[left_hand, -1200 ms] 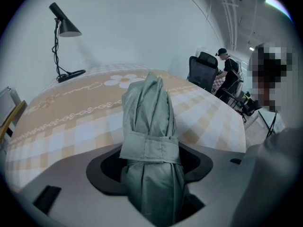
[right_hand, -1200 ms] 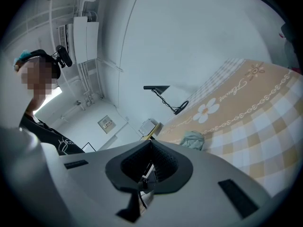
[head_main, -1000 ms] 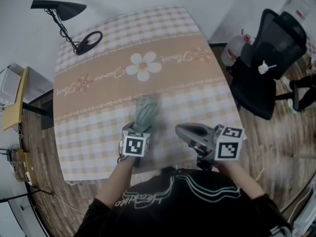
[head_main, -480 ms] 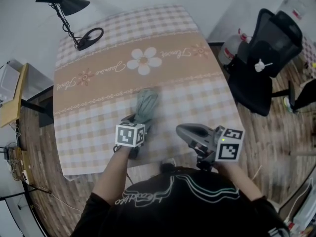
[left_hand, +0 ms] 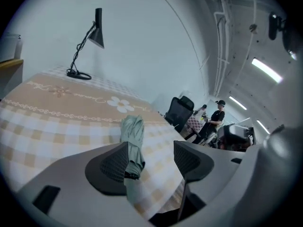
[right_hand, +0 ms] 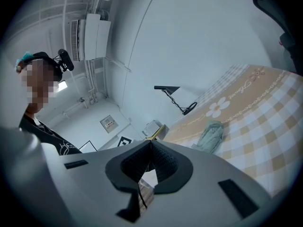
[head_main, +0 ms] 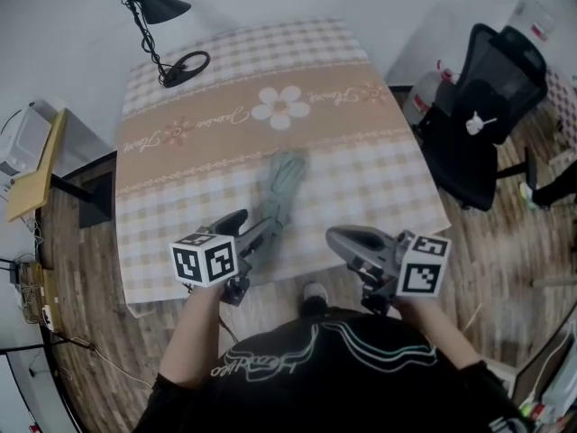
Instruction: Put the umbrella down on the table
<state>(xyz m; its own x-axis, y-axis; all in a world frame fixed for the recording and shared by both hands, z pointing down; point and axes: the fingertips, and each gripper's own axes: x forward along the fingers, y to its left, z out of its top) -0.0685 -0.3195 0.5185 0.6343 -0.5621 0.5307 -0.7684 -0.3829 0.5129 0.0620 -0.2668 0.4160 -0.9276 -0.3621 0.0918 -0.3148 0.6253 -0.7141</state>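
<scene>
In the head view, the folded grey-green fabric umbrella (head_main: pixel 281 188) lies flat on the table (head_main: pixel 180 197), which has a beige-and-white checked, flower-printed cloth. It runs from mid-table back toward the near edge. The left claw (head_main: pixel 245 233) hangs over that near end, so the umbrella stretches away from it toward 1 o'clock. The right claw (head_main: pixel 338 239) sits at the left one's 3 o'clock, by the table's near edge and clear of the umbrella. In the left gripper view, the left claw (left_hand: pixel 151 160) has just been opening and its jaws stand spread wide. The umbrella (left_hand: pixel 132 136) shows in the gap, lying on the cloth at about 11 o'clock from the gap's middle. Its near end is seen against the left-hand pad (left_hand: pixel 113 162), and neither pad presses on it. In the right gripper view, the right claw (right_hand: pixel 151 145) has its jaws pressed together at the tips with nothing between them. The umbrella (right_hand: pixel 210 136) lies on the table (right_hand: pixel 265 122) at its 3 o'clock, well apart.
</scene>
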